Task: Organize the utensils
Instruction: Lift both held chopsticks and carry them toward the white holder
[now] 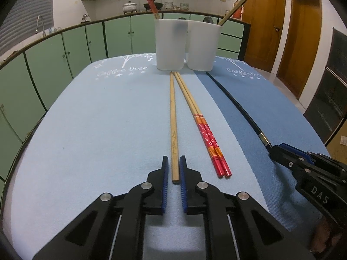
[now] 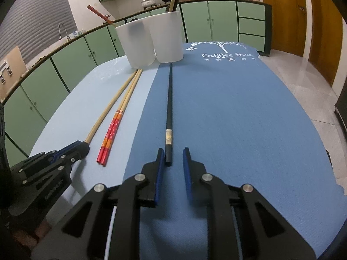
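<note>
A plain wooden chopstick [image 1: 173, 117] lies on the light blue mat, its near end between the open fingers of my left gripper [image 1: 174, 162]. A red-patterned pair of chopsticks [image 1: 200, 122] lies just to its right. A black chopstick [image 2: 169, 108] lies on the dark blue mat, its near end between the open fingers of my right gripper [image 2: 173, 155], close to the left finger. Two white cups [image 1: 171, 43] [image 1: 202, 44] stand at the far end, one holding a red chopstick [image 1: 149, 0], the other a wooden one [image 1: 233, 10].
The table carries a light blue mat [image 1: 97, 119] and a dark blue mat [image 2: 238, 108]. Green kitchen cabinets [image 1: 54, 60] curve behind the table. Wooden doors [image 1: 303, 39] stand at the right. The right gripper shows in the left wrist view [image 1: 273, 149].
</note>
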Available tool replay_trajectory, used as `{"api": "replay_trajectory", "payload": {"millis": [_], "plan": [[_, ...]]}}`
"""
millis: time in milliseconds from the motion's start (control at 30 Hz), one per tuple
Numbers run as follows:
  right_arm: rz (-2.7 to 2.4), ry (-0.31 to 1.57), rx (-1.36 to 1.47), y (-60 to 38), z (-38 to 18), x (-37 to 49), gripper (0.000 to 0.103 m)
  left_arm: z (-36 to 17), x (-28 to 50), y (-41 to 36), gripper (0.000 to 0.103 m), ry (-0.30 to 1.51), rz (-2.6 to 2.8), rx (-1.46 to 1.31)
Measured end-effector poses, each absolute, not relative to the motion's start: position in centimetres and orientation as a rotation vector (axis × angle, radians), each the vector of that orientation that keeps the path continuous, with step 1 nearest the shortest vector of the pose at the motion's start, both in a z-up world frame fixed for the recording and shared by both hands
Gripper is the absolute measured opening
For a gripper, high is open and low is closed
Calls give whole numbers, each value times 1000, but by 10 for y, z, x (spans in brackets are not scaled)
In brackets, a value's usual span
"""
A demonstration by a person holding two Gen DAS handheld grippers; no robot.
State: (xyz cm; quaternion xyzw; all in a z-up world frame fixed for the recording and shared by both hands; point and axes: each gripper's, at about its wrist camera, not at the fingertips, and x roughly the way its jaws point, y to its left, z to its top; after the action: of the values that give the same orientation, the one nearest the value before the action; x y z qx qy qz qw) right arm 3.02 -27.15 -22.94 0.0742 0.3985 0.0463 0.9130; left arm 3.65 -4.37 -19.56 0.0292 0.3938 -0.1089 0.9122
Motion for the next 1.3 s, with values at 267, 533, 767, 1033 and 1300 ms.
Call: {"api": "replay_trajectory", "payload": {"millis": [267, 533, 767, 1033, 1300], "plan": [[88, 820, 90, -262, -231, 27, 19, -196, 37, -43, 10, 813, -227, 54], [76, 810, 5, -250, -232, 28, 6, -196, 37, -45, 8, 812, -219, 69], [105, 824, 49, -259, -230, 33, 6, -193, 39, -43, 7, 824, -227, 56], [103, 822, 53, -258, -232, 39, 6, -195, 38, -44, 7, 821, -227, 57], [122, 833, 75, -270, -215, 38, 6, -181, 39, -42, 7, 826, -235, 72]]}}
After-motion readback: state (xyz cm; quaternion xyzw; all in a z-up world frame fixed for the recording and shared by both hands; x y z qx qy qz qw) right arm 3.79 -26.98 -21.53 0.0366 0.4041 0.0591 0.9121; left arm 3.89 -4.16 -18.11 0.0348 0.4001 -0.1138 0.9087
